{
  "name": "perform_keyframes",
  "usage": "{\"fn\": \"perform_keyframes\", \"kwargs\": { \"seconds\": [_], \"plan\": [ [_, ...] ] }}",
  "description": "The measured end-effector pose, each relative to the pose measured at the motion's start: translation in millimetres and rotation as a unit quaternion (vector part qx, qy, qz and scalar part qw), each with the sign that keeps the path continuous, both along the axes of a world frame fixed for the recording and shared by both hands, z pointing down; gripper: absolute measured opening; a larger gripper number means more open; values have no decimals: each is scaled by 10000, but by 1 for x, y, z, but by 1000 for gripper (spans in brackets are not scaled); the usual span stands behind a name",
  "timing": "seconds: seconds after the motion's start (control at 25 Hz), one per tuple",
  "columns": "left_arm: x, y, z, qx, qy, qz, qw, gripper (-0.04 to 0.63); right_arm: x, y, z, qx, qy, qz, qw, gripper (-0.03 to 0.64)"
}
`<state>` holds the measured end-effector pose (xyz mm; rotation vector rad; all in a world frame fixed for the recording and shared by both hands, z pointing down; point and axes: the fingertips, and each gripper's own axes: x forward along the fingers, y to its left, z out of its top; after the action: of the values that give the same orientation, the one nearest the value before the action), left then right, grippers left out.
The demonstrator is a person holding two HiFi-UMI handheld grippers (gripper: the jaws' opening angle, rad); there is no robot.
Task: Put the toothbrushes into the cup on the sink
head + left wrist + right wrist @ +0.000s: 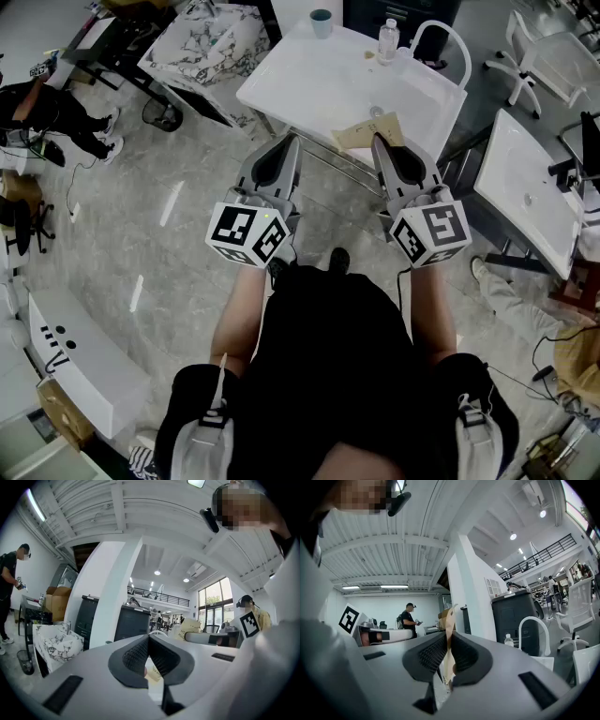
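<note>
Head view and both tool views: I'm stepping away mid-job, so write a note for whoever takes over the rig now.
Left tool: shut, empty, short of the sink.
Right tool: shut on a tan paper packet over the sink's near edge.
Cup: sink's far edge, bottle to its right; no brush sticks out.
Done: nothing yet. No bare toothbrushes show; packet's contents can't be told.
Left: get toothbrushes into the cup.

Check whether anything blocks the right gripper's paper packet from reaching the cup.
Nothing visible does. The right gripper pinches the brown paper packet at the near edge of the sink; its bare white top lies between packet and cup. The bottle and faucet stand off to the right.
</note>
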<state>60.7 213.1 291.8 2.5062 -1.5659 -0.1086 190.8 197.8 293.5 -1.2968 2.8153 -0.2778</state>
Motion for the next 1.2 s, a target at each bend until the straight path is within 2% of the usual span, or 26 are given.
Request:
{"fn": "perform_keyframes", "kwargs": {
  "seconds": [0.32, 0.52, 0.68, 1.2],
  "plan": [
    [14, 12, -7, 93, 49, 45, 9999, 14, 18, 11, 2, 28, 24, -63, 10000, 51],
    [21, 16, -3, 33, 6, 27, 10000, 14, 30, 12, 7, -56, -159, -13, 9999, 51],
    [29, 19, 2, -76, -73, 168, 9998, 14, 32, 16, 11, -103, -274, -63, 9996, 51],
    [28, -13, 14, -226, 24, 266, 9994, 14, 34, -15, 26, -311, -254, 129, 9991, 51]
  ]
}}
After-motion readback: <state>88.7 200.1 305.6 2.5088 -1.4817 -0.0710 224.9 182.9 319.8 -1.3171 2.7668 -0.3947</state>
